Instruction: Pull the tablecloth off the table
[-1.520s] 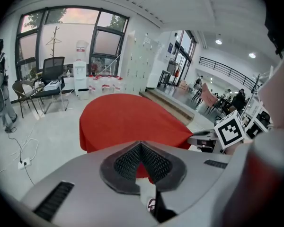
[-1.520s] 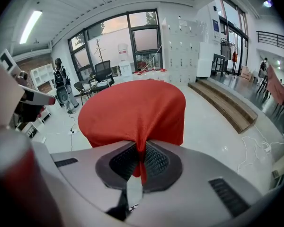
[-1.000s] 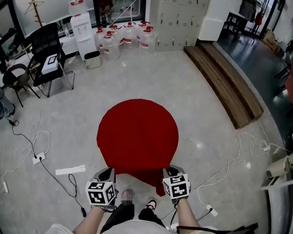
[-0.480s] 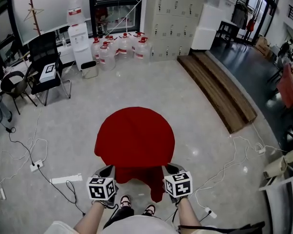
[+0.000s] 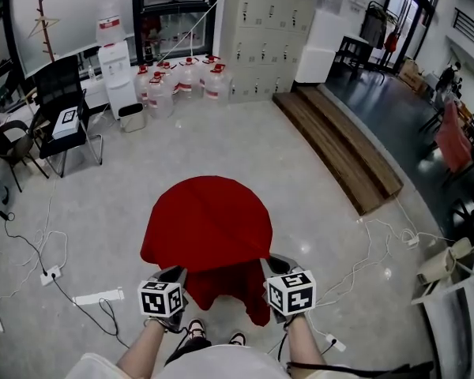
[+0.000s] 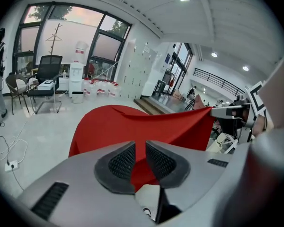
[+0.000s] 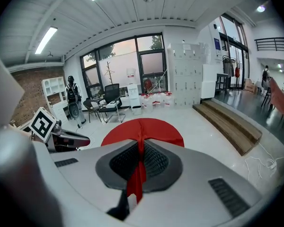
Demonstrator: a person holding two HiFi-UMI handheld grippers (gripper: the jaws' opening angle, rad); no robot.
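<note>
The left gripper (image 6: 140, 150) is letting go. Its jaws were pressed together a second ago and are now opening, with a slim gap between the pads (image 6: 122, 161). The red tablecloth (image 6: 132, 122) hangs in that gap, no longer squeezed. The right gripper (image 7: 141, 150) has not changed: its jaws are pressed together on a bunched fold of the tablecloth (image 7: 142, 129), which runs out of the pinch as a narrow red strip.

In the head view the left gripper (image 5: 172, 273) and right gripper (image 5: 275, 263) are low and close to the person, at the near hem. Between them the tablecloth (image 5: 209, 219) sags in a longer flap than a second ago, while its round top sits closer to the person. The cloth appears to have slid this way but mostly still covers the counter, which is hidden beneath it.

The pull seems only partly done. With the left side freed, the cloth hangs from the right pinch alone, so a fresh left grasp or a one-sided drag looks likely. An uneven drag could bunch the fabric or drop it onto the floor (image 5: 324, 180).
</note>
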